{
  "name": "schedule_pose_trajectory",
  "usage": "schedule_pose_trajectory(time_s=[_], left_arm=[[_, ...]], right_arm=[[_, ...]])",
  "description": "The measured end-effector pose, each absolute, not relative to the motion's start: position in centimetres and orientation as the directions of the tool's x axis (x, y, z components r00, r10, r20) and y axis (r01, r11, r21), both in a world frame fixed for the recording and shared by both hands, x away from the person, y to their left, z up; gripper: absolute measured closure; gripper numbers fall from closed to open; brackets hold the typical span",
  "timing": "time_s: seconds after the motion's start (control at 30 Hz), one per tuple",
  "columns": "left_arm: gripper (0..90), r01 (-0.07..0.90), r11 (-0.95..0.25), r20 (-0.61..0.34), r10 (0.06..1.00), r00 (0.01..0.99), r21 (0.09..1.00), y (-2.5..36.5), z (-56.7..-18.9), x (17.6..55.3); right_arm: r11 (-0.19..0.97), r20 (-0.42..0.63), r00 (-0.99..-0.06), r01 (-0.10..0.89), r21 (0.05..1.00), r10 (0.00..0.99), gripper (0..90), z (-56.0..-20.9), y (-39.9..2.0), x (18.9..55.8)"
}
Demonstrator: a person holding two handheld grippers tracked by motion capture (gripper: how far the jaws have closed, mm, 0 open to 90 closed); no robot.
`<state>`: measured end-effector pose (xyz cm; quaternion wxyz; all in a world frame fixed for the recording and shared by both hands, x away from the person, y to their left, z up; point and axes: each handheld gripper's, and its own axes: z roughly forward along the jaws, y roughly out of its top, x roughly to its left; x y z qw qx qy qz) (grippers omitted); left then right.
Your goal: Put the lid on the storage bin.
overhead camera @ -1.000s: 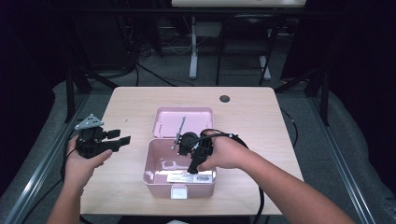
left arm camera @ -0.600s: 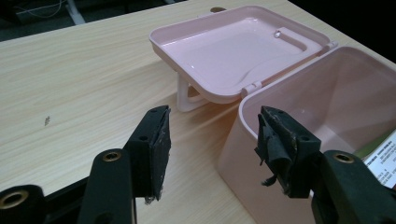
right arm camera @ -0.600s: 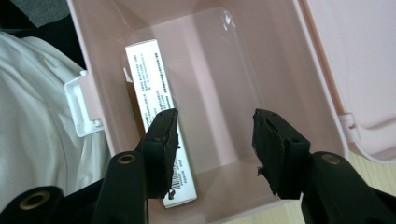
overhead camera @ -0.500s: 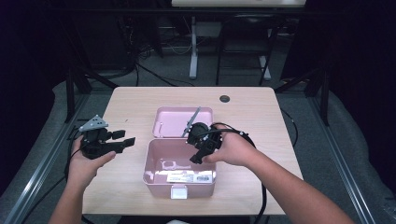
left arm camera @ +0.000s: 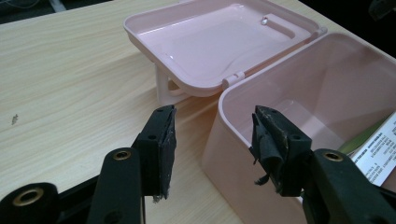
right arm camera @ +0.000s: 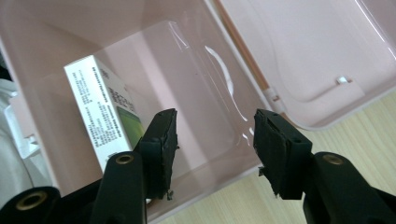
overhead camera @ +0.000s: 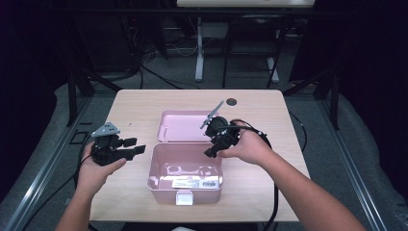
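Note:
A pink plastic box point(overhead camera: 159, 179) stands open on the wooden table, its lid point(overhead camera: 180, 127) folded back flat behind it. A white printed carton point(right arm camera: 105, 112) lies on the box floor, near the front wall point(overhead camera: 192, 183). My right gripper point(overhead camera: 217, 139) hovers over the box's back right corner, open and empty, its jaws pointing down into the box point(right arm camera: 196, 84). My left gripper point(overhead camera: 132, 148) is held left of the box, open, with nothing between its jaws; the box's corner point(left arm camera: 243, 116) is just ahead of them.
A small dark round object point(overhead camera: 232, 101) lies near the table's far edge. Bare wooden table point(overhead camera: 130, 108) stretches left of and behind the lid. Cables trail from both grippers off the table's sides.
My right gripper has risen out of the box and drawn back toward its rear right corner. The left gripper has shifted slightly toward the box.

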<state>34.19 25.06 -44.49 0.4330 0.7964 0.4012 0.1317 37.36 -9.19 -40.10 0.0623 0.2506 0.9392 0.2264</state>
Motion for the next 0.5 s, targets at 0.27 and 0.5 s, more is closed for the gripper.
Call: schedule_pose_trajectory(time_s=[0.27, 0.5], left_arm=[[54.3, 0.541, -0.313, -0.141, 0.755, 0.641, 0.781, 24.1, -45.3, 34.3], [56.6, 0.544, -0.327, -0.137, 0.751, 0.646, 0.772, 23.6, -45.6, 34.2]], right_arm=[[0.739, -0.009, -0.838, 0.476, 0.477, 0.545, 51.7, -40.3, -9.7, 38.2], [0.700, -0.004, -0.806, 0.512, 0.497, 0.592, 54.8, -40.4, -10.0, 39.4]])
